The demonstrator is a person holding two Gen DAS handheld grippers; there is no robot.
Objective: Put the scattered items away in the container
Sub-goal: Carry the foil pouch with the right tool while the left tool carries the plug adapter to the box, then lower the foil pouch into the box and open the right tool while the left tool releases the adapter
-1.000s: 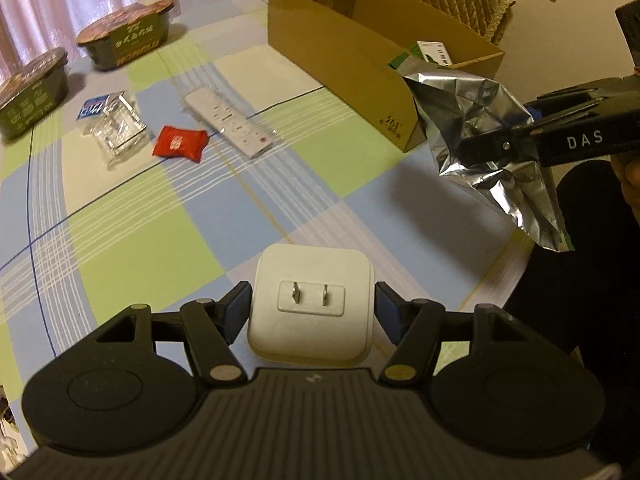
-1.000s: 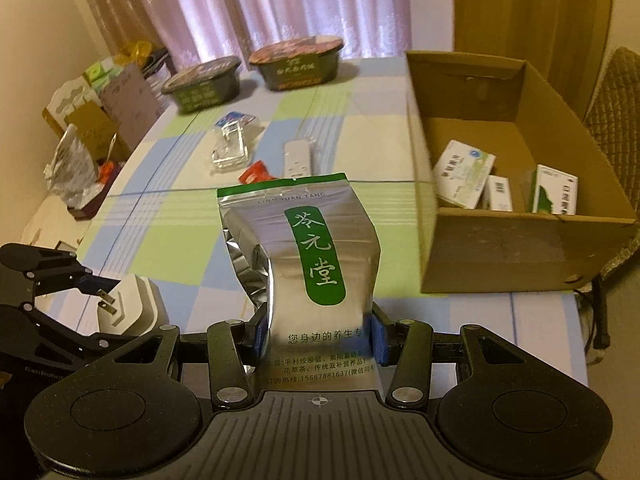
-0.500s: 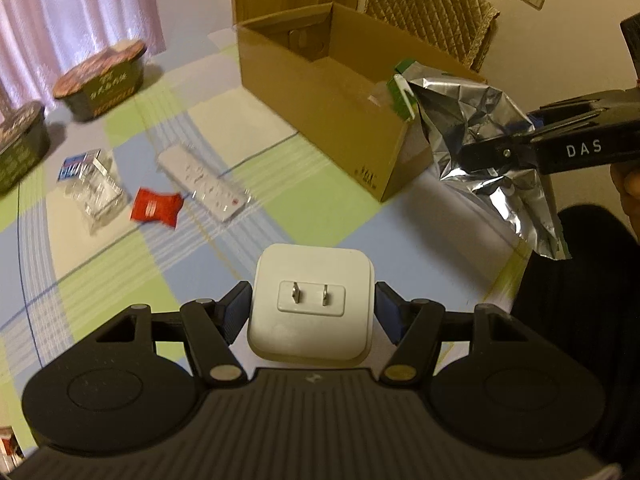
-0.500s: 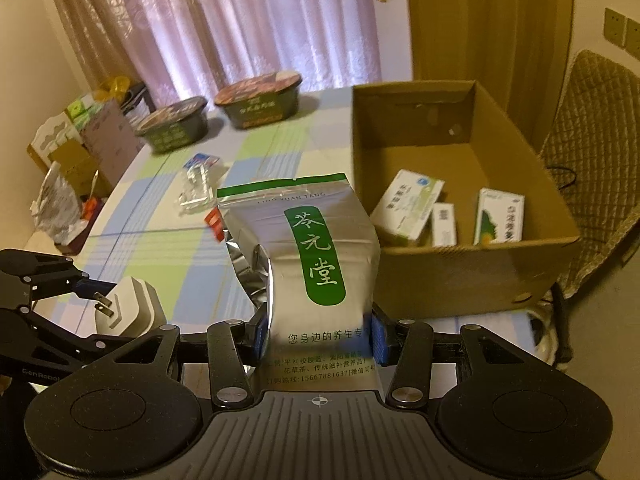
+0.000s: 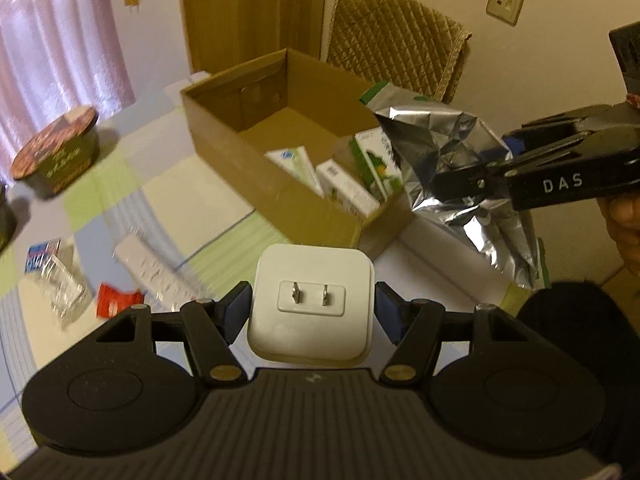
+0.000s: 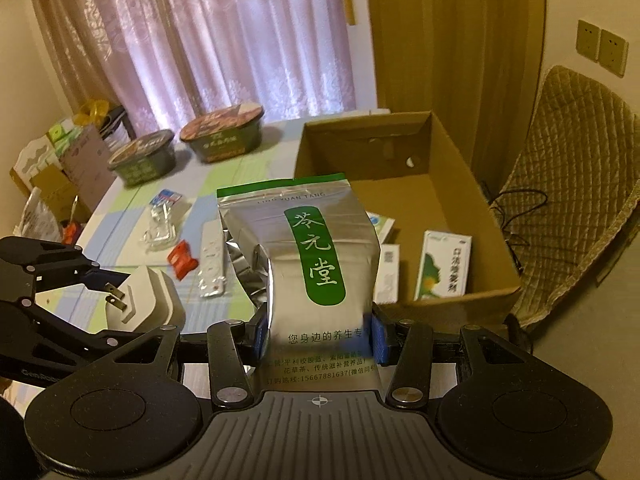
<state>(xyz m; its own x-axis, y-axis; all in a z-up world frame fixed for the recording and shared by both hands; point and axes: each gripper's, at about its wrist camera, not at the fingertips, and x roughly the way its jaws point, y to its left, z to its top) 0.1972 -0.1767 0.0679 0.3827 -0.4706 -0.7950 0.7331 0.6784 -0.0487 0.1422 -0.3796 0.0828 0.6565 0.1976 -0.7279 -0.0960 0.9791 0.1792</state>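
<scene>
My left gripper [image 5: 313, 312] is shut on a white plug adapter [image 5: 312, 300], prongs facing the camera, held above the table in front of the open cardboard box [image 5: 248, 168]. My right gripper [image 6: 318, 334] is shut on a silver foil pouch [image 6: 316, 256] with a green label, held upright just short of the box [image 6: 492, 216]. The pouch [image 5: 460, 172] hangs at the box's near right corner in the left wrist view. Several small cartons [image 6: 444, 264] lie inside the box. The adapter [image 6: 140, 296] shows at left in the right wrist view.
On the checked tablecloth lie a white remote [image 6: 212, 260], a red packet [image 6: 182, 260] and a clear plastic pack [image 6: 160, 220]. Two noodle bowls [image 6: 224, 132] stand at the far side. A quilted chair [image 6: 568, 184] is behind the box. Clutter sits beyond the table's left edge.
Both grippers have risen and moved toward the box with their items; its inside now shows from above in both views.
</scene>
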